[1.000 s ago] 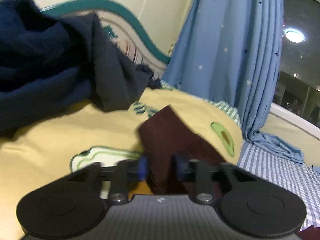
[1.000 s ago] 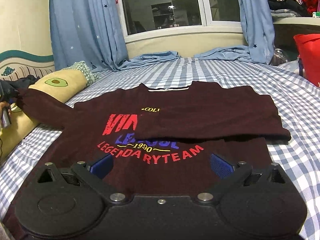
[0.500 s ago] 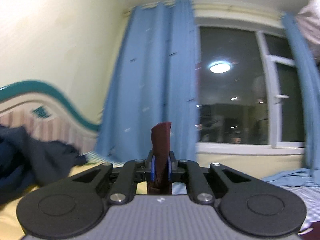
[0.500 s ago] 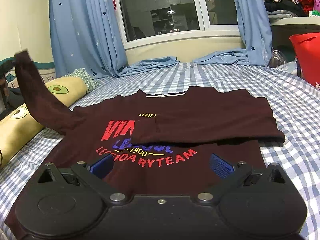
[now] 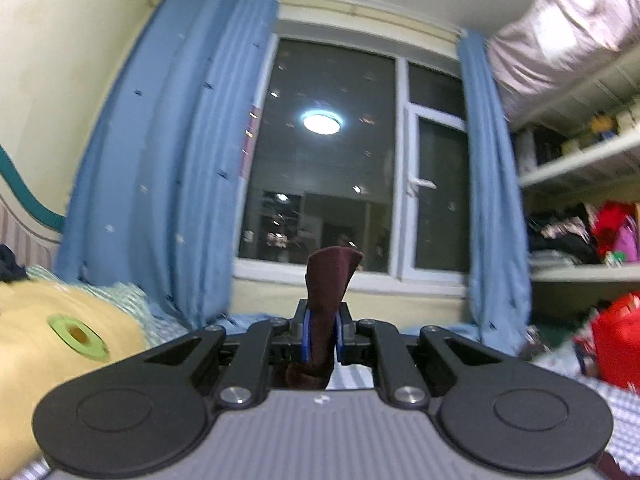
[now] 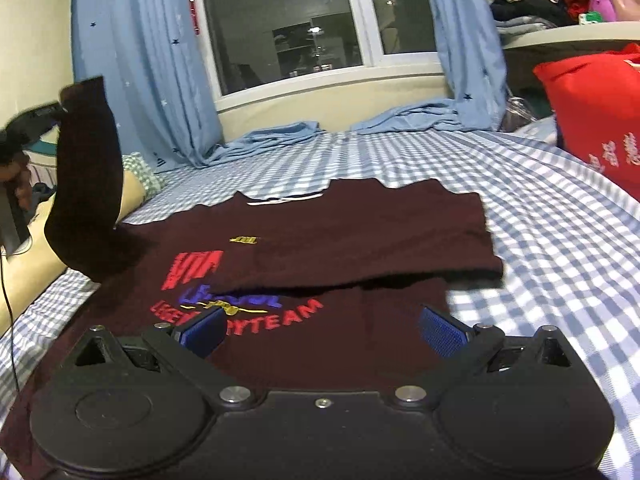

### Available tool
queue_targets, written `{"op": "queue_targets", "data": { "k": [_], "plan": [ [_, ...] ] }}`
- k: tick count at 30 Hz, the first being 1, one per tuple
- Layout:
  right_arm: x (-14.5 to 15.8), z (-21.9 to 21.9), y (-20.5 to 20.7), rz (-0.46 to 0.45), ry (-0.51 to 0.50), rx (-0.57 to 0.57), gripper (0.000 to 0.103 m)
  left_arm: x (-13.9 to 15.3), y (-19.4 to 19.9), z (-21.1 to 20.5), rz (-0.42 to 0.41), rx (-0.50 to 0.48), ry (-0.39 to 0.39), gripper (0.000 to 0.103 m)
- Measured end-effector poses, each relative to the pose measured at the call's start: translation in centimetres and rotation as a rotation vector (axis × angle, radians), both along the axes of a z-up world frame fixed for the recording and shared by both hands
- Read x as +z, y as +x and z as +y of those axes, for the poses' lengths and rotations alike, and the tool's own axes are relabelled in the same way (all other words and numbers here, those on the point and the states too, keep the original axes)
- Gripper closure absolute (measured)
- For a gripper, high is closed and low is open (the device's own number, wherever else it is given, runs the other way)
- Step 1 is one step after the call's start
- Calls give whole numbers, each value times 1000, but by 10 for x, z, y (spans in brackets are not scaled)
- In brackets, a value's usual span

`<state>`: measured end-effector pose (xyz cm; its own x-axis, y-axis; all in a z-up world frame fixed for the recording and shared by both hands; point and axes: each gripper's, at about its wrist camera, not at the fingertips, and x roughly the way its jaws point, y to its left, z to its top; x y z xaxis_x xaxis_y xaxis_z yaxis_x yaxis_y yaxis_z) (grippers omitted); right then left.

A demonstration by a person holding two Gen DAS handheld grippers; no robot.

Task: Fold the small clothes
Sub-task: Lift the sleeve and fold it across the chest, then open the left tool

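A dark maroon sweatshirt (image 6: 320, 248) with red and blue lettering lies flat on the checked bed, its right sleeve folded across the chest. My left gripper (image 5: 320, 334) is shut on the cuff of the left sleeve (image 5: 330, 280), which sticks up between the blue pads. In the right wrist view that sleeve (image 6: 86, 176) hangs lifted at the left, held up by the left gripper (image 6: 60, 110). My right gripper (image 6: 322, 330) hovers low over the shirt's hem, open, with nothing between its fingers.
A yellow avocado-print pillow (image 5: 60, 332) lies along the bed's left side. Blue curtains (image 6: 136, 64) frame a dark window (image 6: 288, 28). A red bag (image 6: 596, 116) stands at the right, with shelves of clothes (image 5: 580, 232) behind. The blue-white checked sheet (image 6: 560, 240) surrounds the shirt.
The left gripper has closed on the sleeve cuff, lifted it off the pillow and swung right toward the window. The right gripper has edged forward over the shirt, still open.
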<state>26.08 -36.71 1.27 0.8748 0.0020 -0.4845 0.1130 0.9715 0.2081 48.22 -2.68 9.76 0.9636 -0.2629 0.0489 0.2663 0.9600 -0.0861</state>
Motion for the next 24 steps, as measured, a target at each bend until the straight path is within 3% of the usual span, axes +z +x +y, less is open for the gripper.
{"op": "queue_targets", "data": {
  "k": [6, 13, 16, 18, 19, 20, 22, 24],
  "plan": [
    [-10, -22, -11, 14, 21, -53, 1, -78, -18, -76, 143, -123, 52, 91],
    [-19, -32, -7, 29, 25, -75, 1, -137, -32, -104, 335, -308, 124, 91],
    [-21, -34, 1, 32, 30, -74, 1, -148, -31, -107, 475, -457, 186, 79],
    [-22, -34, 9, 37, 41, -68, 1, -148, -38, -96, 495, -491, 188, 58],
    [-23, -33, 15, 40, 52, -61, 1, -146, -41, -91, 493, -495, 184, 38],
    [-22, -33, 20, 43, 60, -54, 1, -144, -46, -85, 483, -489, 174, 25],
    [-21, -29, 34, 52, 69, -23, 1, -133, -53, -73, 468, -466, 148, 17],
    [-17, -22, 49, 65, 56, 14, 1, -118, -57, -62, 475, -436, 133, 14]
  ]
}}
